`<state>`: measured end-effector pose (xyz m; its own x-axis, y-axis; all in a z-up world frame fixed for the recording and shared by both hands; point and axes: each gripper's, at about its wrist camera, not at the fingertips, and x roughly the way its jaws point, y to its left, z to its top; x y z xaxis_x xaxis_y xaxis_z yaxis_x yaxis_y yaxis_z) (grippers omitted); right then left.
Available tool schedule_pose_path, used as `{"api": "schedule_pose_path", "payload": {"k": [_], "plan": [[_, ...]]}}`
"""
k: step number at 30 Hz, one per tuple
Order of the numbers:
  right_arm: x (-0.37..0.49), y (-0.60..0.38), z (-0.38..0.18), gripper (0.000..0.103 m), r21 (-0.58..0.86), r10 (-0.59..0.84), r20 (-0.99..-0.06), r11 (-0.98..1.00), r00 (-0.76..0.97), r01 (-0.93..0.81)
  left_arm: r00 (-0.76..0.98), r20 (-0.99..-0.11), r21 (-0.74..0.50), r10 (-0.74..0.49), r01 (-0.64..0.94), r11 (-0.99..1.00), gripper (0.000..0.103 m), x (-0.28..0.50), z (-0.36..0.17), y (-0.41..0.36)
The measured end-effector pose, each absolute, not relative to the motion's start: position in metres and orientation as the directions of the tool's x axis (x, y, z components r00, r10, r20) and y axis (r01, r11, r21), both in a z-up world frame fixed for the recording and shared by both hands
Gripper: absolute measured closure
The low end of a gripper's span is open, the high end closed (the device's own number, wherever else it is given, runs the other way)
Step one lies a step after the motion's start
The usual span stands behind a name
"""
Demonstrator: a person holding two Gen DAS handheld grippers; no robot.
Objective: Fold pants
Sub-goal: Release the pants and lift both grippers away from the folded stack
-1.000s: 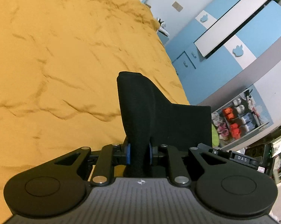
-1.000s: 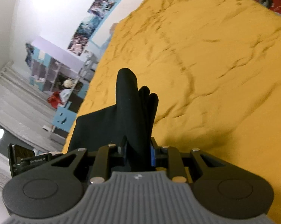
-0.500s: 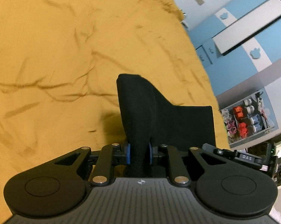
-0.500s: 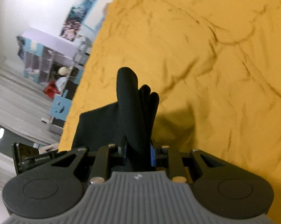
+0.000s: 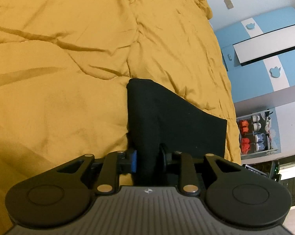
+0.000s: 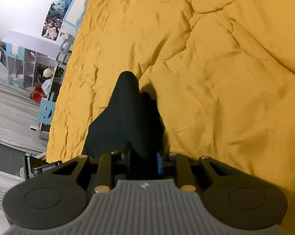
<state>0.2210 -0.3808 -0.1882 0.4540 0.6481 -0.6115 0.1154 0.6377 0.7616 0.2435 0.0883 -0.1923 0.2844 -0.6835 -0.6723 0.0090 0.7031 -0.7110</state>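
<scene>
Lowering both corners: my left gripper has just been opening around the black pants, maybe slack now; right gripper pinches them tight over the near yellow bedspread, closer than before.

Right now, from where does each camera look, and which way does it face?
Left wrist: on the left gripper, looking down along its fingers at black pants on the yellow bedspread; jaws have just been opening.
Right wrist: on the right gripper, shut on the pants.
Shared: pants, bedspread.
</scene>
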Motion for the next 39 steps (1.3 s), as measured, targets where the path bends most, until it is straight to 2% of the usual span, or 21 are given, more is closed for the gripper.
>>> {"api": "schedule_pose_path", "payload": {"k": [4, 6, 10, 11, 13, 16, 21, 25, 28, 30, 34, 37, 39], "plan": [[0.222, -0.377, -0.179, 0.082, 0.742, 0.63, -0.626, 0.662, 0.46, 0.105, 0.276, -0.706, -0.685, -0.653, -0.028, 0.728, 0.067, 0.241, -0.184, 0.087], [0.217, -0.373, -0.168, 0.075, 0.719, 0.606, -0.639, 0.689, 0.474, 0.089, 0.285, -0.742, -0.64, -0.607, -0.031, 0.768, 0.066, 0.237, -0.171, 0.086], [0.206, -0.369, -0.133, 0.055, 0.606, 0.492, -0.673, 0.795, 0.552, 0.03, 0.348, -0.805, -0.508, -0.48, 0.011, 0.861, 0.065, 0.221, -0.134, 0.078], [0.201, -0.368, -0.122, 0.054, 0.569, 0.456, -0.671, 0.822, 0.585, 0.012, 0.386, -0.807, -0.475, -0.447, 0.026, 0.88, 0.065, 0.214, -0.12, 0.077], [0.187, -0.363, -0.098, 0.054, 0.489, 0.389, -0.649, 0.872, 0.654, -0.033, 0.454, -0.79, -0.436, -0.411, 0.055, 0.898, 0.065, 0.2, -0.096, 0.074], [0.165, -0.359, -0.066, 0.048, 0.405, 0.337, -0.584, 0.909, 0.738, -0.095, 0.554, -0.751, -0.372, -0.358, 0.093, 0.924, 0.065, 0.176, -0.063, 0.07], [0.122, -0.347, -0.008, 0.042, 0.294, 0.286, -0.433, 0.941, 0.855, -0.167, 0.714, -0.644, -0.251, -0.273, 0.139, 0.958, 0.064, 0.132, 0.0, 0.059], [0.088, -0.337, 0.031, 0.037, 0.24, 0.279, -0.321, 0.949, 0.905, -0.207, 0.815, -0.543, -0.155, -0.203, 0.14, 0.978, 0.048, 0.092, 0.038, 0.048], [0.06, -0.329, 0.052, 0.023, 0.214, 0.277, -0.273, 0.951, 0.921, -0.222, 0.872, -0.463, -0.102, -0.156, 0.123, 0.987, 0.029, 0.062, 0.055, 0.036], [0.042, -0.324, 0.061, 0.022, 0.205, 0.291, -0.258, 0.948, 0.921, -0.242, 0.893, -0.429, -0.081, -0.137, 0.114, 0.99, 0.027, 0.045, 0.058, 0.028], [0.007, -0.315, 0.063, 0.021, 0.204, 0.3, -0.272, 0.947, 0.914, -0.25, 0.901, -0.423, -0.069, -0.09, 0.067, 0.995, 0.015, 0.026, 0.046, 0.013], [-0.017, -0.306, 0.056, 0.021, 0.198, 0.296, -0.296, 0.949, 0.908, -0.245, 0.894, -0.442, -0.078, -0.07, 0.04, 0.996, 0.014, 0.012, 0.027, 0.006], [-0.032, -0.297, 0.047, 0.021, 0.173, 0.263, -0.329, 0.961, 0.907, -0.216, 0.865, -0.495, -0.084, -0.078, 0.041, 0.996, 0.014, 0.006, 0.014, 0.002]]}}
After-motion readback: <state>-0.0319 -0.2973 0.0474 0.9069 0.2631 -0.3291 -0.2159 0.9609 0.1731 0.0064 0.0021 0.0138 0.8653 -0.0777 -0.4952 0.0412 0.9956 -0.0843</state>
